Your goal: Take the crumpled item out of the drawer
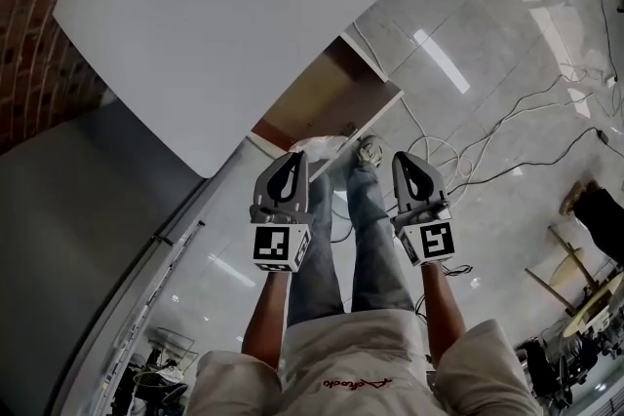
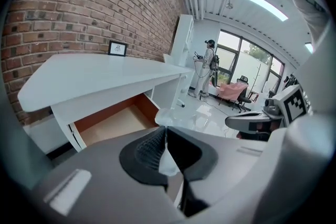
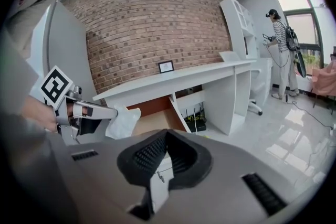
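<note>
The crumpled item (image 1: 327,149) is a thin white wad, hanging from the tips of my left gripper (image 1: 295,161), which is shut on it just outside the open drawer (image 1: 327,102). In the left gripper view the wad (image 2: 181,119) bulges out past the closed jaws (image 2: 165,132), with the drawer's bare wooden bottom (image 2: 113,123) behind it. My right gripper (image 1: 403,161) is level with the left, to its right, shut with nothing in it. The right gripper view shows its own jaws (image 3: 167,136) together and the wad (image 3: 124,120) in front of the drawer (image 3: 157,118).
The white desk (image 1: 224,15) stands against a brick wall (image 2: 79,2) and carries a small picture frame (image 2: 117,48). Cables (image 1: 507,122) trail over the glossy floor. My own legs (image 1: 361,239) are below the grippers. Another person (image 3: 281,50) stands far off by the window.
</note>
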{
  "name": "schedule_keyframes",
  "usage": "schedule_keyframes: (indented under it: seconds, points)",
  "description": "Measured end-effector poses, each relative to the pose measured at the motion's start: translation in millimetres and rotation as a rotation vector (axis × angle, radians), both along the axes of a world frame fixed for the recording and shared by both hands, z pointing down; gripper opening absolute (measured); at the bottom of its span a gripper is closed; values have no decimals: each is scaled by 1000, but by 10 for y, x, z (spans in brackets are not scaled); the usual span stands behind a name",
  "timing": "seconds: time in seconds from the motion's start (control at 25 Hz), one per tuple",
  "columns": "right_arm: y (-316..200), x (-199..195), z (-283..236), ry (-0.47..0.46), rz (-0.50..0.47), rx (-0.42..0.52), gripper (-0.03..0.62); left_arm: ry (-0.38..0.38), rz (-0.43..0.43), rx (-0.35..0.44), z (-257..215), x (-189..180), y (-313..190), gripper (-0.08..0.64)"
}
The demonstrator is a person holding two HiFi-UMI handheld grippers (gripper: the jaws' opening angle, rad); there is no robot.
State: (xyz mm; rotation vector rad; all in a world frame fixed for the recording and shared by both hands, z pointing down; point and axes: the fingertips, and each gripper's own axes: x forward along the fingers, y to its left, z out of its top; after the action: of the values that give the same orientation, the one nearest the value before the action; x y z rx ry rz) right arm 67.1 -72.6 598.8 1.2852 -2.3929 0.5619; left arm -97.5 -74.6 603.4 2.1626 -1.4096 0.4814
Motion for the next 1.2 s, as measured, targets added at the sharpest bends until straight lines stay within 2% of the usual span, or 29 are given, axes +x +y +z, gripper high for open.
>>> schedule_keyframes:
  seconds: [0.56, 0.84, 1.2]
  points:
    - [-211, 144, -970, -7, 78, 139, 12, 17, 29, 108, -1022, 109, -171, 21]
    - [-458, 228, -1615, -35, 86, 244, 12, 10, 22, 184, -1562, 137, -374, 21]
    - [-120, 356, -2048, -33, 82, 213, 12, -5, -22, 214, -2169, 26, -283, 21]
